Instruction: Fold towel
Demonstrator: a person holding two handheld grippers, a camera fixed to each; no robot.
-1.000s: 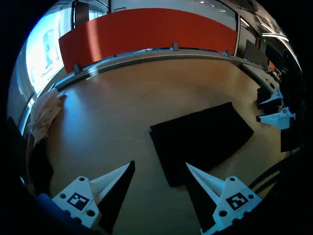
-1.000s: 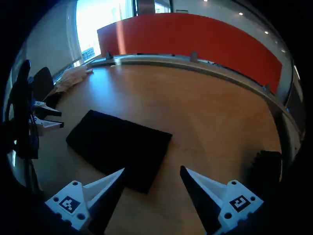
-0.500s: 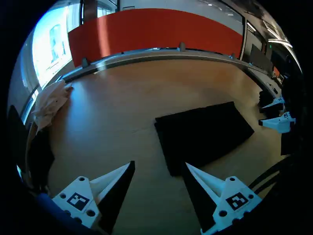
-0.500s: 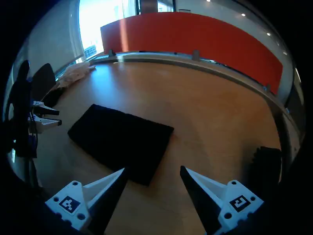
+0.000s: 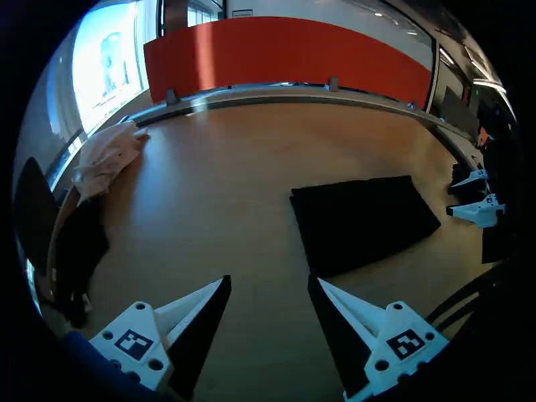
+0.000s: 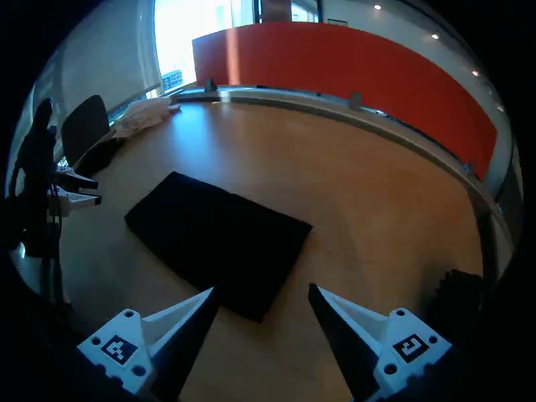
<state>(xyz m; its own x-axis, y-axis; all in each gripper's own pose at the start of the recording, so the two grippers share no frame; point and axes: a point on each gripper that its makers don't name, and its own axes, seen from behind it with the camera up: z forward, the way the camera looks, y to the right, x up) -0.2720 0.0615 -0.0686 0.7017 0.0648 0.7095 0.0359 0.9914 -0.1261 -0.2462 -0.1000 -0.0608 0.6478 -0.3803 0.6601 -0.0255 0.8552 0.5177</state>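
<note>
My left gripper [image 5: 268, 278] hangs over the light wooden tabletop [image 5: 221, 201], its two white fingers spread wide with nothing between them; the flat black rectangular folded towel [image 5: 362, 221] lies just past its right-hand fingertip. My right gripper [image 6: 262, 288] is equally wide and empty, the towel's near corner reaching in between its tips. A crumpled pale cloth [image 5: 107, 157] sits at the table's edge, well apart from the towel
</note>
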